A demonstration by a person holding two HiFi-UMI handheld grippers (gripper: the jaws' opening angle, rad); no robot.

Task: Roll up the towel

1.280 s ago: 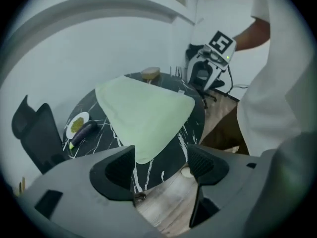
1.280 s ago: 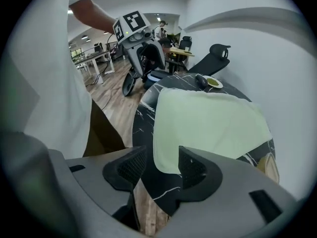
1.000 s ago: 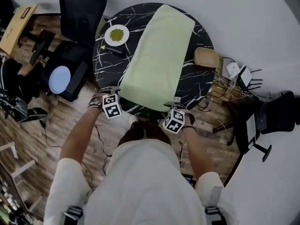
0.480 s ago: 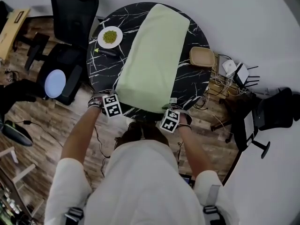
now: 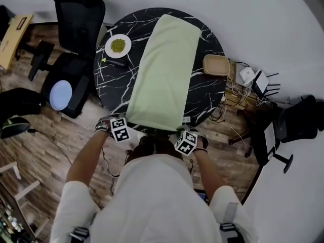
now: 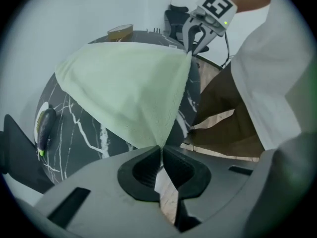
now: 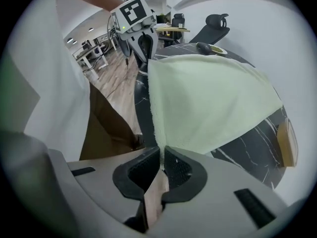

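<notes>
A pale green towel point(image 5: 162, 70) lies lengthwise across the round black marble table point(image 5: 114, 80), its near end at the table's edge in front of me. My left gripper point(image 5: 127, 119) points straight down and is shut on the towel's near left corner point(image 6: 133, 88), which runs into its pads point(image 6: 148, 165). My right gripper point(image 5: 181, 128) has the near right corner point(image 7: 208, 103) pinched between its pads point(image 7: 176, 170) while its jaws are closing. Each gripper view shows the other gripper across the lifted near edge, the right gripper point(image 6: 195, 43) and the left gripper point(image 7: 143, 43).
A white plate of green food point(image 5: 118, 45) and a dark object point(image 5: 115, 61) sit left of the towel. A tan tray point(image 5: 216, 65) rests at the table's right rim. Black office chairs point(image 5: 78, 14) stand to the left, cables and small devices point(image 5: 248, 80) to the right.
Both grippers came in onto the towel's near corners and closed on them. The near edge now hangs between the two grippers.
</notes>
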